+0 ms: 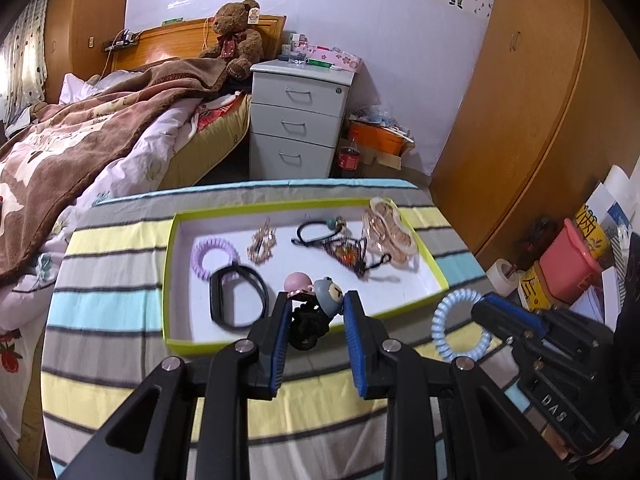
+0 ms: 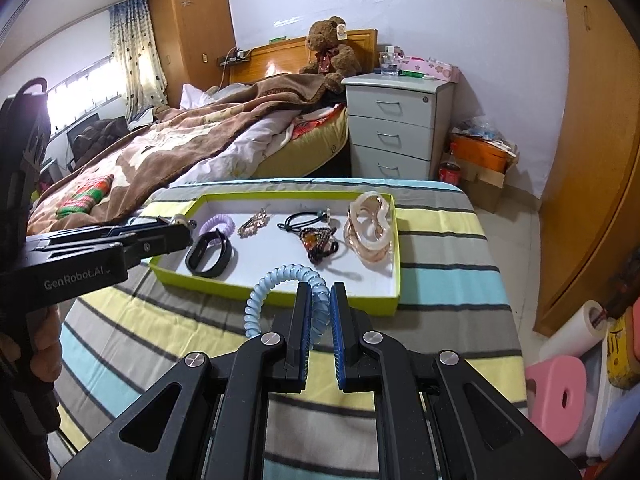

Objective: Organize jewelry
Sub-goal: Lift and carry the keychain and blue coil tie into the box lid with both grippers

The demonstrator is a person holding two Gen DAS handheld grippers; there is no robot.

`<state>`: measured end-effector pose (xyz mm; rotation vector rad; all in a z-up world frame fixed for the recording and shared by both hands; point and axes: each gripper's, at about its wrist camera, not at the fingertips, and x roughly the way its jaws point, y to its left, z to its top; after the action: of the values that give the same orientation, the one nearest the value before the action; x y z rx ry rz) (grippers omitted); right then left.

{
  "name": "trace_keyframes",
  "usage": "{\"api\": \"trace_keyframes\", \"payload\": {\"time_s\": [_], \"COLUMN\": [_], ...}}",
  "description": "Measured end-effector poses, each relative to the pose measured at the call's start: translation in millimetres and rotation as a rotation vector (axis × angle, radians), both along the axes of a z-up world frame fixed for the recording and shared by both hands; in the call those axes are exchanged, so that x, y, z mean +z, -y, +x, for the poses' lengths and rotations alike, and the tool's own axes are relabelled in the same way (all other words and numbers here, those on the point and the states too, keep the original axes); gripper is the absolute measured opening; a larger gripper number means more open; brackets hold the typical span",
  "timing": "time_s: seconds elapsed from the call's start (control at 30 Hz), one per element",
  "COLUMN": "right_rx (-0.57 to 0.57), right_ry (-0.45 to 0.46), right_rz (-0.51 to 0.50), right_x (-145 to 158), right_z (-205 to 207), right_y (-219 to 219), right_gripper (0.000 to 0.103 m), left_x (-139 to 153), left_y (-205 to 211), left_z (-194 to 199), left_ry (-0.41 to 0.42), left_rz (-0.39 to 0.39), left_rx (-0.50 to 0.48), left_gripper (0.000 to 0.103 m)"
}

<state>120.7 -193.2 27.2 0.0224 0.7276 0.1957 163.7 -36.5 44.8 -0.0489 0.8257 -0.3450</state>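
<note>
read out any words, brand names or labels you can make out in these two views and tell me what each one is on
"GenRobot.AI": white letters on the side of the left claw.
"DAS": raised letters on the body of the right claw.
Yellow signs with large black characters, right of the table: not legible.
Tag on the teddy bear: too small.

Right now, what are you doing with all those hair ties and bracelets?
A person is sorting jewelry into a green-edged tray on a striped cloth. The left gripper grips a black hair tie with bear and pink charms above the tray's near edge. The right gripper pinches a blue spiral hair tie, not yet in the tray.
</note>
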Motion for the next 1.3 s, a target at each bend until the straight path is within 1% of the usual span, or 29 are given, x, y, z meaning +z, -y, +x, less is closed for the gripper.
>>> {"api": "trace_keyframes", "payload": {"time_s": [0.17, 0.3, 0.53, 0.67, 0.9, 1.17, 1.3], "right_rx": [-0.002, -0.004, -0.003, 0.004, -0.015, -0.023, -0.025], "right_ry": [-0.013, -0.030, -0.062, -0.083, -0.113, -0.139, -0.158], "right_rz": [0.008, 0.008, 0.012, -0.001, -0.043, -0.106, -0.119], "right_x": [-2.5, -8.0, -21.6, -29.4, -39.6, -46.8, -51.9], "right_z": [21.6, 37.9, 63.0, 68.8, 73.8, 78.1, 81.9], "right_y": [-2.8, -4.5, -7.8, -8.6, 4.2, 10.5, 14.0], "right_gripper": [0.010, 0.010, 0.010, 0.010, 0.010, 0.010, 0.010], "left_x": [4.0, 3.9, -8.4, -17.9, -33.4, -48.0, -52.4], "left_y": [3.6, 6.0, 12.5, 14.2, 13.0, 15.9, 19.2], "left_z": [21.7, 39.0, 65.4, 78.2, 94.6, 98.5, 101.8], "left_ry": [0.005, -0.007, -0.041, -0.066, -0.103, -0.130, -0.142], "left_rz": [-0.002, -0.014, -0.011, -0.013, -0.011, 0.003, 0.010], "left_rx": [-0.008, -0.009, -0.013, -0.014, 0.009, 0.011, 0.009], "left_gripper": [0.028, 0.028, 0.028, 0.028, 0.028, 0.028, 0.028]}}
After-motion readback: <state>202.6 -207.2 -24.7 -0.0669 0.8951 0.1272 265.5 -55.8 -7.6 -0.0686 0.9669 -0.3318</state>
